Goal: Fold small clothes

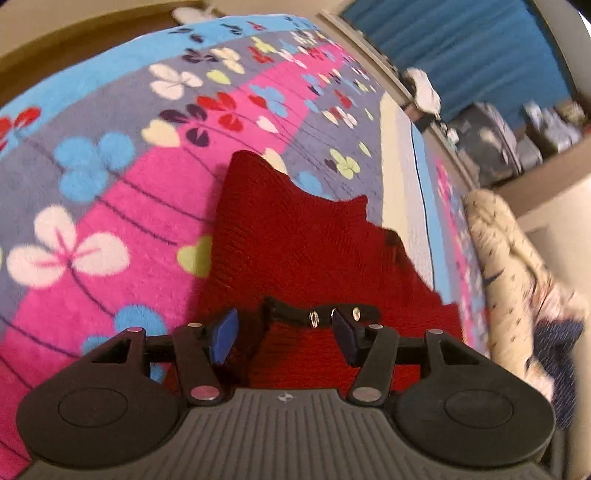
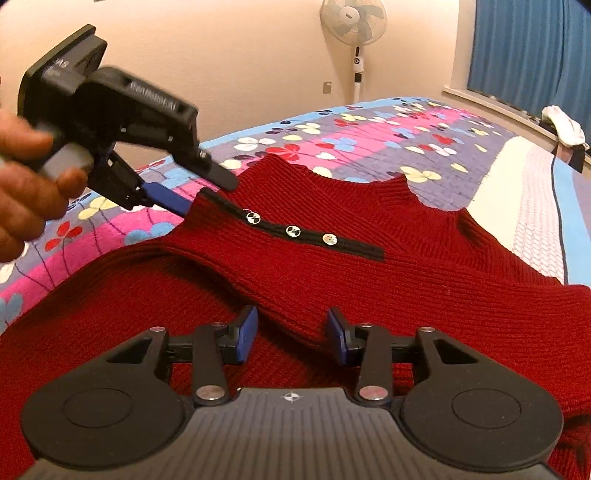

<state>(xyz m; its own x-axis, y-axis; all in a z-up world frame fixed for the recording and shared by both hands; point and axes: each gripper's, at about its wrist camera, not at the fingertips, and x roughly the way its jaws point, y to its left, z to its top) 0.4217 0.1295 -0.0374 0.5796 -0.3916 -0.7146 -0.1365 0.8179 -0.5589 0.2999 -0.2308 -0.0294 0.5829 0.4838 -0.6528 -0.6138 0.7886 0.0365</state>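
Observation:
A small red knitted sweater (image 2: 424,280) lies on a flowered blanket (image 2: 351,136). One part is folded across its front, with a black strip carrying three buttons (image 2: 293,232). My left gripper (image 2: 192,201) is open at the black strip's end, one blue finger (image 2: 168,201) under the fabric edge. In the left wrist view the left gripper (image 1: 286,334) is open over the sweater (image 1: 295,236), the button strip (image 1: 325,314) between its fingers. My right gripper (image 2: 291,338) is open low over the sweater, straddling the folded edge.
The bed runs back to a wall with a standing fan (image 2: 354,29). A blue curtain (image 2: 532,51) and a windowsill with white cloth (image 2: 565,125) are at the right. In the left wrist view a cream patterned bundle (image 1: 506,266) lies beside the bed.

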